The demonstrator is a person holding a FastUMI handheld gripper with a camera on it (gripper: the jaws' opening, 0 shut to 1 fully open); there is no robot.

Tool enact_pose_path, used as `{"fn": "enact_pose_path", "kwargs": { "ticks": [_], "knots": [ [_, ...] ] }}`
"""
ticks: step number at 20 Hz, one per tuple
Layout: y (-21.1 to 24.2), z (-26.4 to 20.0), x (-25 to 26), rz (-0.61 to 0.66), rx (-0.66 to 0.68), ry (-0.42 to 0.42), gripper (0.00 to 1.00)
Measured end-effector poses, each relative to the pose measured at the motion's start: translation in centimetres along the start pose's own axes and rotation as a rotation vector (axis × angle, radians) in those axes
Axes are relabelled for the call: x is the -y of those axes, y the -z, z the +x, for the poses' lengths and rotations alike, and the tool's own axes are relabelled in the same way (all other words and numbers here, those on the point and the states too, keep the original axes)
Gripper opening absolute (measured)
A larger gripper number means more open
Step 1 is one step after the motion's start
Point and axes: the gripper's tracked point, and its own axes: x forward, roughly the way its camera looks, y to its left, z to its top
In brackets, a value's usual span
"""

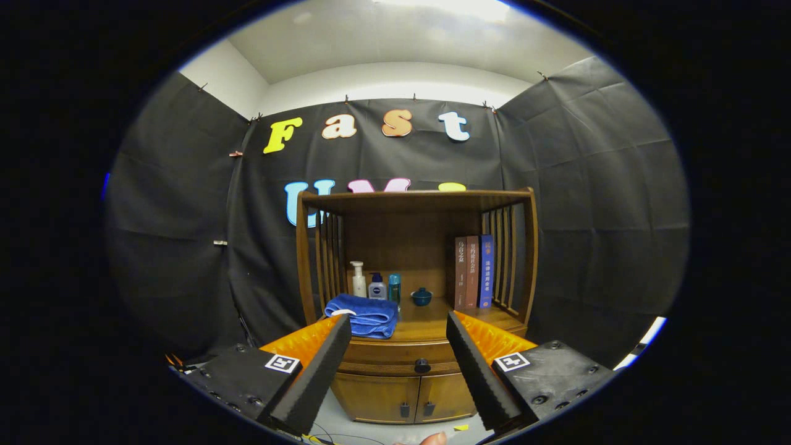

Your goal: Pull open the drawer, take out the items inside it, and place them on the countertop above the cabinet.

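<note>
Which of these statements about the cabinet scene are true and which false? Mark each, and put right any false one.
1. The drawer is shut. True.
2. The gripper is shut on the drawer knob. False: its fingers stand open, apart from the knob, which lies beyond them.
3. A folded blue towel lies on the countertop. True.
4. The three books lie flat in a stack. False: they stand upright, side by side.
5. The small blue lidded bowl sits on top of the towel. False: it sits on the countertop, between the bottles and the books.
</note>
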Motion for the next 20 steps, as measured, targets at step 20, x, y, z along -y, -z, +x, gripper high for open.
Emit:
{"fn": "enact_pose_path", "kwargs": {
  "ticks": [20],
  "knots": [
    [25.6,18.2,5.4,-0.025,-0.195,0.055,0.95]
  ]
}}
